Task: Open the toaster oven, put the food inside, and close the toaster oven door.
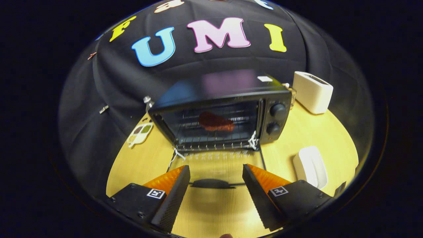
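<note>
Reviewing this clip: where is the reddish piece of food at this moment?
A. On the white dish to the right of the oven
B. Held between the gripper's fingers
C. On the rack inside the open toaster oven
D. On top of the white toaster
C. The food lies on the rack inside the toaster oven, whose glass door is folded down, while the gripper is open with nothing between its fingers, just above the door's handle.

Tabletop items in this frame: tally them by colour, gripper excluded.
Black: 1, the toaster oven, door folded down
Reddish-brown: 1, the food on its rack
White: 3, toaster, dish, divided tray
Total: 5
The gripper is open above the door.
</note>
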The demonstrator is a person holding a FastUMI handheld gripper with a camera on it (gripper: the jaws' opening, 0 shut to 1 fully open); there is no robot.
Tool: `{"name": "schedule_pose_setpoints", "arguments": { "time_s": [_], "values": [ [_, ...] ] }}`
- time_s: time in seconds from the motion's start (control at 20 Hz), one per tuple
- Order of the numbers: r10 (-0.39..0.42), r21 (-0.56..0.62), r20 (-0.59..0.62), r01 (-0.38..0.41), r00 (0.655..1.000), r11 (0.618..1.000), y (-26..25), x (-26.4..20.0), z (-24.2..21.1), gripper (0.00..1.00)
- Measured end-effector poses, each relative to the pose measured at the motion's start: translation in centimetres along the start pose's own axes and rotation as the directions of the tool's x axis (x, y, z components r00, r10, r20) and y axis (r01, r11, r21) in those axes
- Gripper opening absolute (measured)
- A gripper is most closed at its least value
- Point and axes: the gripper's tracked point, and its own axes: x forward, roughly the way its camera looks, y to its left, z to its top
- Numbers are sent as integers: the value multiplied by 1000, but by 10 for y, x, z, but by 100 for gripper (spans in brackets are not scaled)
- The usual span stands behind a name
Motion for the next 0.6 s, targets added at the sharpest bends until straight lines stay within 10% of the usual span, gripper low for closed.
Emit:
{"name": "schedule_pose_setpoints", "arguments": {
  "time_s": [0.6],
  "values": [
    [-116,-75,-274,99,955,992,-8,52,-94,99]
  ]
}}
